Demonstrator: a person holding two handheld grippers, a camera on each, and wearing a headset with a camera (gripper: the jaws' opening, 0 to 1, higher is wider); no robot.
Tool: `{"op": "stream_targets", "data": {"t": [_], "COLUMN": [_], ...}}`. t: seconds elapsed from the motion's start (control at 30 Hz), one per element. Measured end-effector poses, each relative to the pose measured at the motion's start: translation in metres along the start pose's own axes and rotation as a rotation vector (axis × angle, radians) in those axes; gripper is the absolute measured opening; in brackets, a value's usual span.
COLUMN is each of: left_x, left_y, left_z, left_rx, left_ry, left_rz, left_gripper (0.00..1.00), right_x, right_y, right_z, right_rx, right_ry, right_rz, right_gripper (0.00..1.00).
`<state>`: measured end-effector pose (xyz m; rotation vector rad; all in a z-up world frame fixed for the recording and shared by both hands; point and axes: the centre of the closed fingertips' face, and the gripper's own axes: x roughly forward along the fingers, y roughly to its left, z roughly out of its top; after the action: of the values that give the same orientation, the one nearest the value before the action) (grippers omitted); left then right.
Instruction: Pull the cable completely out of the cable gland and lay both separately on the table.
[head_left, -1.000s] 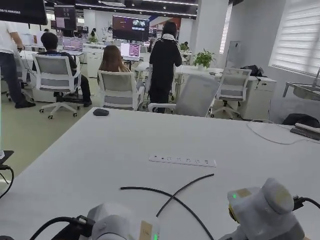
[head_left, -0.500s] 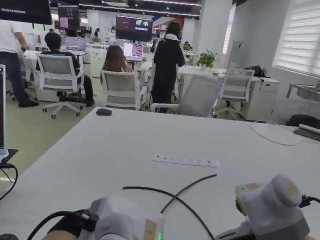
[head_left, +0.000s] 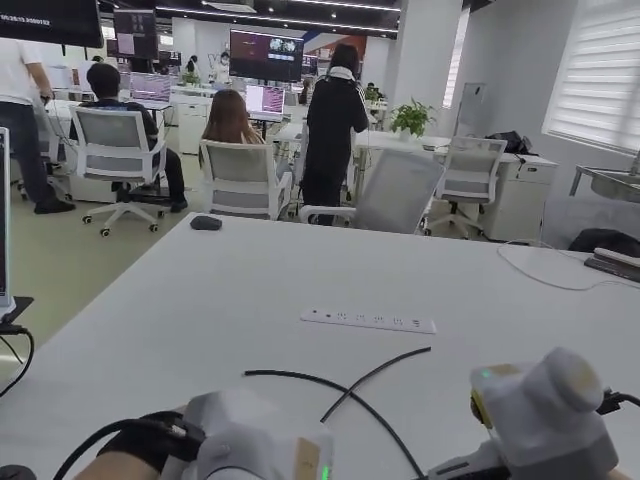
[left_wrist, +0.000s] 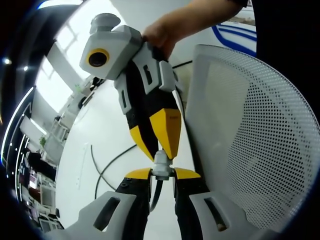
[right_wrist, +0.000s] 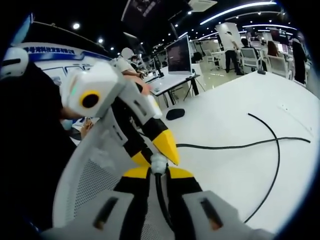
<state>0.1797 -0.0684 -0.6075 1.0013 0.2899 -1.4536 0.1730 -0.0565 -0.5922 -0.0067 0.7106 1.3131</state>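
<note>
Left hand-held gripper (left_wrist: 162, 175) and right hand-held gripper (right_wrist: 159, 174) are both clamping narrow, tips opposed, on the small white plastic cable gland (left_wrist: 161, 165). They are probably bracing it to draw out the thin black cable (left_wrist: 154, 194) above the white bench (head_left: 250, 290).

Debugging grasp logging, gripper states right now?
Left gripper: closed on the cable gland, cable trailing between its jaws.
Right gripper: closed on the same cable gland from the opposite end.

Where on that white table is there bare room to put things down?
Bare table lies between the mouse and power strip, and right of the strip toward the white cord. Crowded nearer the person: crossed black cables, then the left tool and right tool, both shut on the cable gland.
</note>
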Motion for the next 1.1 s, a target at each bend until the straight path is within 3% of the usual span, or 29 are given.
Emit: {"op": "stream_targets", "data": {"t": [0.3, 0.53, 0.73, 0.87, 1.1], "left_x": [0.002, -0.001, -0.007, -0.008, -0.008], "left_y": [-0.004, -0.001, 0.010, 0.011, 0.010], "left_z": [0.005, 0.005, 0.005, 0.005, 0.001], "left_rx": [-0.010, -0.009, -0.051, -0.060, -0.053], "left_ry": [-0.005, -0.007, -0.014, -0.010, 0.011], "left_rz": [-0.002, 0.011, 0.056, 0.072, 0.074], "left_gripper": [0.17, 0.17, 0.17, 0.17, 0.17], "right_x": [0.006, 0.004, -0.001, -0.004, -0.003], "right_y": [0.003, 0.003, 0.001, 0.001, 0.000], "right_z": [-0.003, 0.002, 0.011, 0.010, 0.012], "right_rx": [0.014, 0.042, 0.020, 0.007, 0.030], "right_ry": [0.008, -0.003, -0.009, 0.008, -0.012], "right_rz": [0.013, 0.009, -0.031, -0.055, -0.060], "right_gripper": [0.13, 0.12, 0.12, 0.13, 0.12]}}
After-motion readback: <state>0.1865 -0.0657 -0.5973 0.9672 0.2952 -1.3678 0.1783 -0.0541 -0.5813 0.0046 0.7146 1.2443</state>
